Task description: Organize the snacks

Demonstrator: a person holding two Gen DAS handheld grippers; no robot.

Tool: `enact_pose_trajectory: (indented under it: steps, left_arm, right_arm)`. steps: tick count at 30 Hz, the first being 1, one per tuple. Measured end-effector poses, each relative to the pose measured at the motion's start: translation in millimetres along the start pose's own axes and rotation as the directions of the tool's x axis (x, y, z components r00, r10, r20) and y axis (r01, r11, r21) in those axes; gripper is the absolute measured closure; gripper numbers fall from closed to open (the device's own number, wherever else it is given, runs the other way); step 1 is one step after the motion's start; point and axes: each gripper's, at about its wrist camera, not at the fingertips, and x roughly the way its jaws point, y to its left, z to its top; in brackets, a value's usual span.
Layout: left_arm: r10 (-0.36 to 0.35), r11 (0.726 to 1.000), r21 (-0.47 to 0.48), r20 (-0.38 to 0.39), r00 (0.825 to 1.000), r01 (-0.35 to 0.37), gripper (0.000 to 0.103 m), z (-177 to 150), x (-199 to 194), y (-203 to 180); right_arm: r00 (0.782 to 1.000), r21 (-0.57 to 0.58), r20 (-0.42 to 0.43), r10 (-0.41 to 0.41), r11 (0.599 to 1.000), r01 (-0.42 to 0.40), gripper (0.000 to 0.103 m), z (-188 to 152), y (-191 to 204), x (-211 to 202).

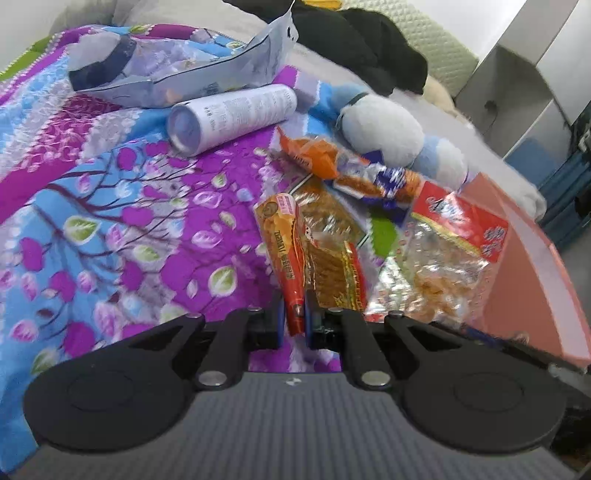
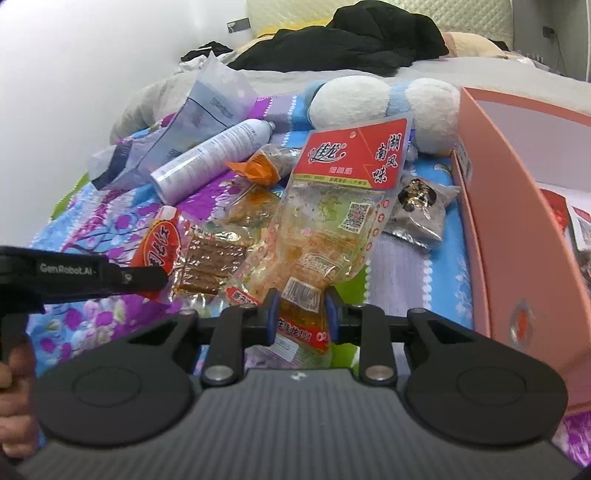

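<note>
Place: a home bedroom, as I see it.
Bed: floral blanket under me.
Twelve o'clock: padded headboard, black clothes.
One o'clock: plush toy.

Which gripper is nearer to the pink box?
Right. The right gripper, shut on the red-topped snack bag, is beside the pink box; the left gripper is farther left.
</note>
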Motion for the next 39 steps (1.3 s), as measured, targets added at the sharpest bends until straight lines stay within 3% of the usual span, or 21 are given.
enact_pose_trajectory:
  steps: [14, 23, 26, 28, 31, 33, 34, 36, 39]
  left_arm:
    - [0.035, 0.998, -0.055, -0.068, 0.997, -0.038, 0.09, -58, -60, 12]
    - [0.05, 0.998, -0.023, -0.117, 0.992, -0.053, 0.085, -82, -63, 5]
    - [0.061, 0.998, 0.001, -0.138, 0.989, -0.061, 0.066, -81, -64, 3]
    - [0.04, 0.999, 0.02, -0.165, 0.986, -0.037, 0.044, -81, -64, 2]
    - [0.034, 0.998, 0.065, -0.174, 0.984, -0.023, 0.028, -84, -69, -3]
    - [0.045, 0.994, 0.102, -0.174, 0.984, -0.027, 0.022, -87, -72, -6]
    - [0.054, 0.992, 0.122, -0.172, 0.984, -0.033, 0.02, -88, -74, -7]
    - [0.089, 0.981, 0.184, -0.154, 0.984, -0.06, 0.018, -88, -78, -12]
    - [0.149, 0.95, 0.293, -0.11, 0.983, -0.112, 0.016, -85, -83, -22]
  right_arm:
    - [0.992, 0.023, -0.112, 0.053, 0.998, -0.05, 0.078, -46, 4, -63]
    - [0.983, 0.068, -0.176, 0.046, 0.997, -0.034, 0.077, -65, -4, -73]
    - [0.983, 0.069, -0.179, 0.028, 0.997, -0.016, 0.076, -62, -9, -71]
    - [0.984, 0.072, -0.177, 0.02, 0.997, -0.007, 0.075, -60, -12, -72]
    - [0.985, 0.075, -0.17, 0.004, 0.997, 0.009, 0.069, -61, -18, -74]
    - [0.985, 0.086, -0.171, 0.0, 0.996, 0.015, 0.069, -62, -22, -73]
    - [0.985, 0.094, -0.174, -0.003, 0.995, 0.019, 0.066, -63, -24, -73]
    - [0.985, 0.115, -0.174, -0.013, 0.993, 0.033, 0.035, -65, -28, -72]
    - [0.988, 0.141, -0.152, -0.03, 0.989, 0.052, 0.025, -66, -33, -74]
